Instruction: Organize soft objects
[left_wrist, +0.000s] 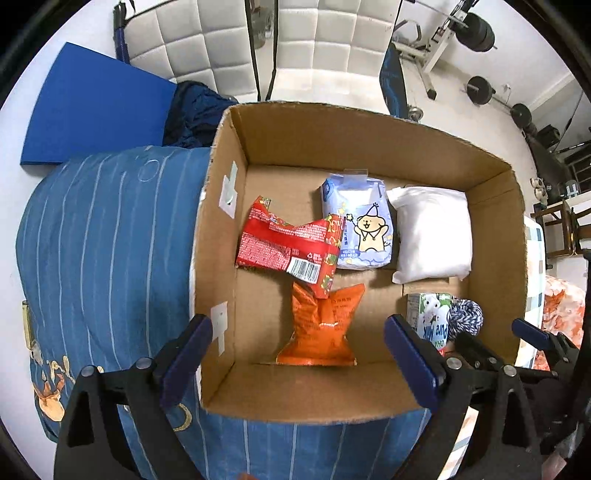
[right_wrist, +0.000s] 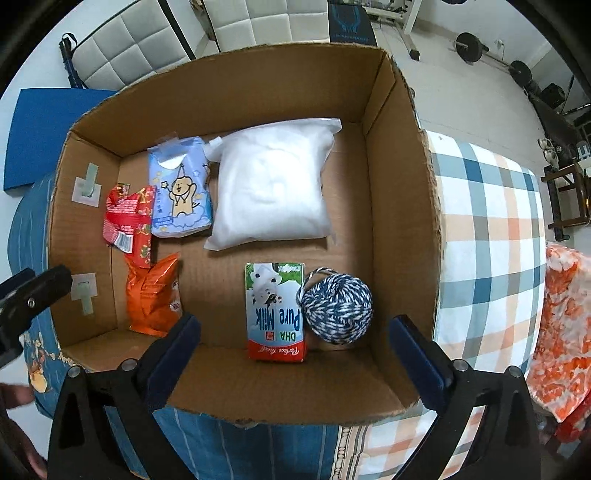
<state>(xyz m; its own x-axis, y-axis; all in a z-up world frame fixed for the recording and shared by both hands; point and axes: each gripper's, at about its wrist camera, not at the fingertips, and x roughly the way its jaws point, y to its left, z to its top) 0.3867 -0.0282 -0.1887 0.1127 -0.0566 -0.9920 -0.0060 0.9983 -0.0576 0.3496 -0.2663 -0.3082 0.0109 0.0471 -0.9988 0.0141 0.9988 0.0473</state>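
Both the left gripper (left_wrist: 297, 350) and right gripper (right_wrist: 295, 343) hang released and empty above the cardboard box (right_wrist: 402, 192), where the light, squashy white pillow pack (right_wrist: 271, 184), best pinched at a corner, lies mid-floor with bare cardboard toward the right wall.

Home room, part gym: barbell weights (left_wrist: 479, 89) at 1 o'clock, padded white wall panels (left_wrist: 207, 40) at 12, patterned bedding (right_wrist: 491, 229).
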